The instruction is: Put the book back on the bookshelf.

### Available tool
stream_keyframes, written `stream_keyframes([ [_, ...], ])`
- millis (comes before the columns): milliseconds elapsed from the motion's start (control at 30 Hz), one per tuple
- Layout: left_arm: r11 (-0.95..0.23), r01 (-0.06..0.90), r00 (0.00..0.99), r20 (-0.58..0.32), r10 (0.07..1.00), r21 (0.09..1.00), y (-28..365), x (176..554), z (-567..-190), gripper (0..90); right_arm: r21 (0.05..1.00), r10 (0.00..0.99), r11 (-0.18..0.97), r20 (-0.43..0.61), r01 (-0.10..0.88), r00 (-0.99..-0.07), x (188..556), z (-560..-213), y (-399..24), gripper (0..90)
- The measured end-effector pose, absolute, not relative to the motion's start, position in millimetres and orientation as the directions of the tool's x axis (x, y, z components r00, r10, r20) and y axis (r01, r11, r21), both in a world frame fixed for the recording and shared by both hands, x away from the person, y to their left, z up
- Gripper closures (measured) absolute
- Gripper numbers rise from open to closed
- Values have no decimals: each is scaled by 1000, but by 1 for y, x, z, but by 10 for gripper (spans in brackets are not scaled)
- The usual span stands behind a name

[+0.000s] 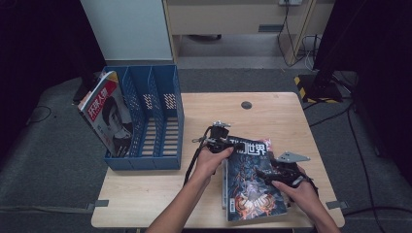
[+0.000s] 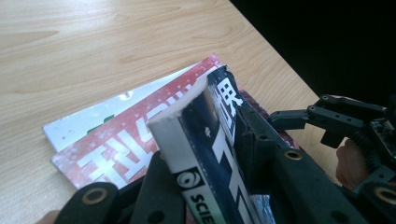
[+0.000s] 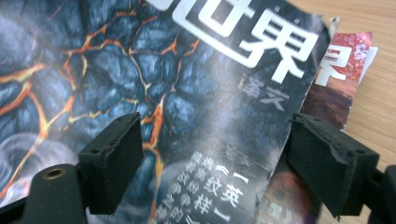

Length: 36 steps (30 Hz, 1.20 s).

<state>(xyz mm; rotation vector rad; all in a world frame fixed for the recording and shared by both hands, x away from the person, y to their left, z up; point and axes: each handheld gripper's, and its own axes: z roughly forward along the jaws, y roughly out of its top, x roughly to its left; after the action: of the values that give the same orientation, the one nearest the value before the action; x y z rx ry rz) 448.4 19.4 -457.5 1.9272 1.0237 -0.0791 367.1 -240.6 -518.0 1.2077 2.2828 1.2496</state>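
Dark magazine (image 1: 250,182) with a cracked-lava cover and white lettering, lower centre-right of the high view, topmost on a small pile on the wooden table (image 1: 145,194). Spine corner lifted, seen from the left gripper view between two black jaws: left gripper (image 2: 205,186) clamped on the magazine's spine near its top corner, one jaw under the cover, the other pressed on its face. In the high view, same left gripper (image 1: 219,141) at the magazine's upper left corner, held by a hand (image 1: 210,162) reaching in from the bottom edge.

Right gripper (image 3: 215,163) wide open over the cover, pads standing apart at lower left and lower right of its own view, nothing pinched between them; whether the pads touch the paper, not possible to tell. In the high view, right gripper (image 1: 277,172) over the magazine's right edge, grey three-cornered plate on top.

Beneath, a red magazine (image 2: 126,149) with white lettering, and under that a pale booklet (image 2: 88,121), edges peeking out.

At left of the high view, a blue file rack (image 1: 160,116) with three slots, another magazine (image 1: 108,114) with a red masthead leaning tilted in its leftmost slot.
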Motion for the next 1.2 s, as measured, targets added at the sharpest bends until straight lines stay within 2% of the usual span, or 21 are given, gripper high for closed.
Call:
stream_keyframes([
  [267,-276,663,678,-402,616,695,12,449,-446,731,799,769,257,171,543,-616,364,-520,-244,178],
  [600,-295,659,683,-387,619,692,8,450,-449,698,797,771,284,141,533,-621,365,-519,-241,207],
  [800,-277,680,666,-416,619,679,6,451,-453,644,796,772,297,125,527,-624,364,-519,-240,212],
  [1000,-306,688,670,-415,615,658,2,451,-458,595,800,766,304,117,517,-632,364,-519,-238,212],
  [1200,-291,687,664,-412,624,666,1,451,-461,634,798,762,309,118,517,-637,364,-519,-236,213],
])
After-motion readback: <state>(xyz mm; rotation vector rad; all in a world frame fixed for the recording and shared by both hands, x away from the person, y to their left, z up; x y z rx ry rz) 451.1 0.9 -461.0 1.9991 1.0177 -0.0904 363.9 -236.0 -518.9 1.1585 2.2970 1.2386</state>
